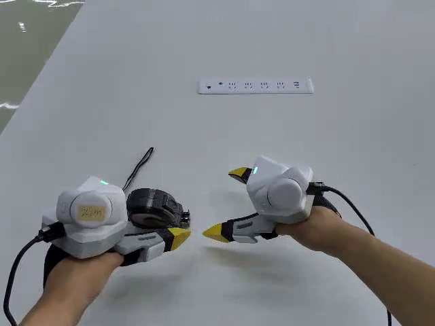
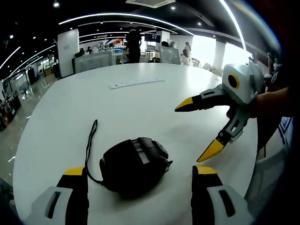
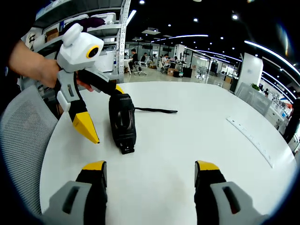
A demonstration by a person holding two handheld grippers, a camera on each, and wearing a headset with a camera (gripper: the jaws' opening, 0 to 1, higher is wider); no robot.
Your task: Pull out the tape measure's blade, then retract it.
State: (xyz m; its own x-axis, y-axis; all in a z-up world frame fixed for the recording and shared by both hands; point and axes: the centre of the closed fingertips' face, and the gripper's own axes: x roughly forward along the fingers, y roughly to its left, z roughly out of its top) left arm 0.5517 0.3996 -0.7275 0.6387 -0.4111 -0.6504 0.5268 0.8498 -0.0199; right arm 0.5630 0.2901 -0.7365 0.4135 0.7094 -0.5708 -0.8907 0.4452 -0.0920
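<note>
Left gripper, jaws wide apart, straddles a black tape measure lying on the white table, apparently not touching it. Right gripper faces it nearby, wide open and empty.

Tape measure: one (black, strap attached). Tools: two, left tool, right tool. Power strip: one. Table: one.

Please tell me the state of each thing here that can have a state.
tape measure: blade fully in, lying on the table, not clamped
left gripper: open, jaws either side of the tape measure
right gripper: open, holding nothing
power strip: nothing plugged in
</note>
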